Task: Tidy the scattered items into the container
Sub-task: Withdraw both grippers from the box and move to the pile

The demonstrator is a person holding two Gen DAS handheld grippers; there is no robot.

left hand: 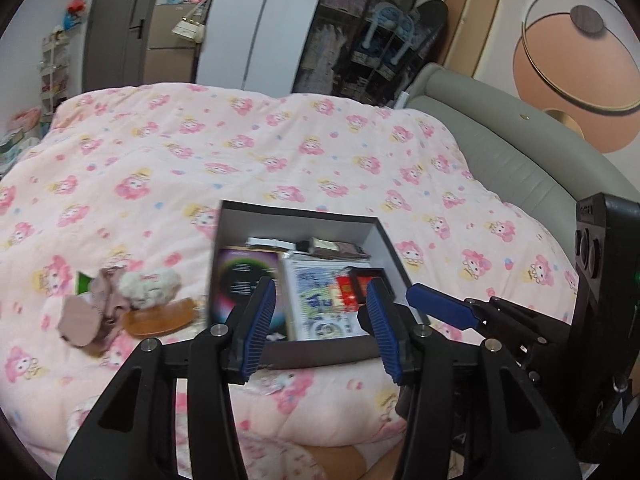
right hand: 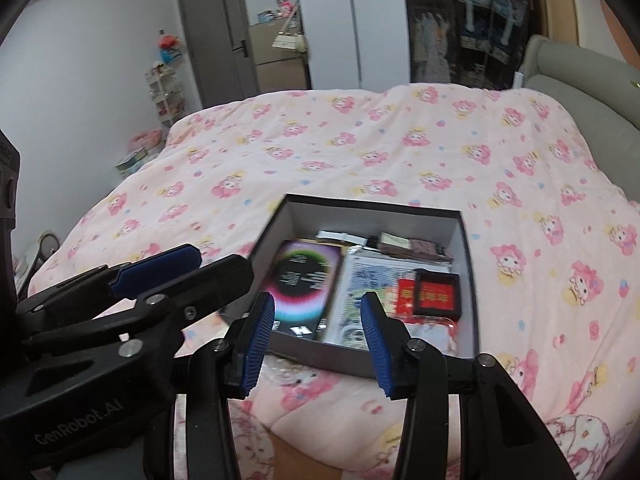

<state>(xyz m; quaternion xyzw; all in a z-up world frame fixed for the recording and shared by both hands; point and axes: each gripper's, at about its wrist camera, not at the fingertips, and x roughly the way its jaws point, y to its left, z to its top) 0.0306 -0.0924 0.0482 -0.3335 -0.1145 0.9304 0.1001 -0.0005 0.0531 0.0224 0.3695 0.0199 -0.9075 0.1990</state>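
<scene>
- A bed fills most of both views, covered by a pink quilt printed with cartoon figures; wide bare quilt lies behind the box and to its right.
- A grey padded headboard bounds the bed on the right; beyond the far edge stand a wardrobe and a door.
- An open dark box with pale inner walls sits on the quilt near the bed's near edge, well apart from the headboard.
- Inside the box lie a dark card with a coloured ring, a white printed sheet, a red-and-black case and small flat things along the back wall.
- Left of the box, still out on the quilt, is a loose pile: pinkish cloth, a white fluffy thing and an amber oval piece, just beside the box's left wall.
- The left gripper hangs over the box's near edge, jaws about half apart, nothing between them.
- The right gripper hangs beside it over the same edge, jaws likewise half apart and empty.
</scene>
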